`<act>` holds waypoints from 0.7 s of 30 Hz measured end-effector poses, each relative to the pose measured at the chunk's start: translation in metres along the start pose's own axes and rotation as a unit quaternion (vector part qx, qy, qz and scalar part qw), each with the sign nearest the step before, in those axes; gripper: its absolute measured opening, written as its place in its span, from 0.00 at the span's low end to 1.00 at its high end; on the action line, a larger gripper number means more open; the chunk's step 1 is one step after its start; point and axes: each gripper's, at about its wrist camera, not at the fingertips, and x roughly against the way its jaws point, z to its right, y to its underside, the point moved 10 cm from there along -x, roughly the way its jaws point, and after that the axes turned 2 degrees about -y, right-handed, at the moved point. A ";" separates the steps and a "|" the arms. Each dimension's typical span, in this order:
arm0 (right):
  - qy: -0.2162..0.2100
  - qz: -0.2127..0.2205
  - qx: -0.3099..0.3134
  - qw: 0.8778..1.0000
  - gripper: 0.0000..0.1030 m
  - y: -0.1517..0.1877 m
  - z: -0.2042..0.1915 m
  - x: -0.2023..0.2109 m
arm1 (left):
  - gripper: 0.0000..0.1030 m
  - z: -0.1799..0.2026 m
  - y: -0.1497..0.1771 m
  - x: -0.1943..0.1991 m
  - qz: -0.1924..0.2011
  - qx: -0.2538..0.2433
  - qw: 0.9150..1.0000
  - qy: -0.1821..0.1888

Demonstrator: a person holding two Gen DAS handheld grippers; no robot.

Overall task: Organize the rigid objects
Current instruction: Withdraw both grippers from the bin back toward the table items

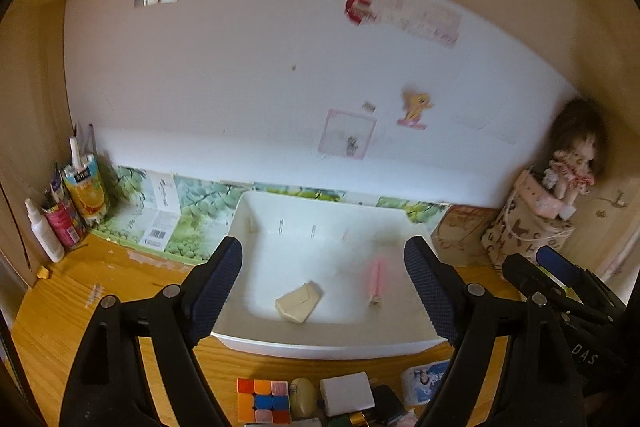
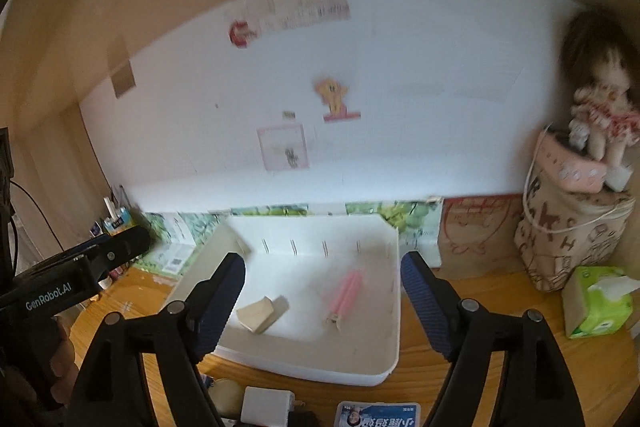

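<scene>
Beige block [image 1: 299, 302] and pink clip [image 1: 377, 279] lying apart inside white bin [image 1: 320, 347].

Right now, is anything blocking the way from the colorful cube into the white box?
Only the white box's own low front wall stands between; the colorful cube sits on the desk just in front of it and must be lifted over. Inside, the beige block and pink clip leave bare floor.
</scene>
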 end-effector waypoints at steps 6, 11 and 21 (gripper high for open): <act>0.006 0.036 -0.007 0.999 0.79 0.000 -0.002 0.044 | 0.83 -0.001 -0.002 0.037 0.024 -0.002 1.000 0.010; 0.016 0.049 -0.005 0.999 0.79 0.009 -0.003 0.072 | 0.83 -0.006 0.004 0.058 0.028 0.004 1.000 0.012; 0.031 0.028 -0.008 0.999 0.79 0.049 -0.010 0.102 | 0.83 -0.025 0.036 0.084 0.000 0.012 1.000 0.003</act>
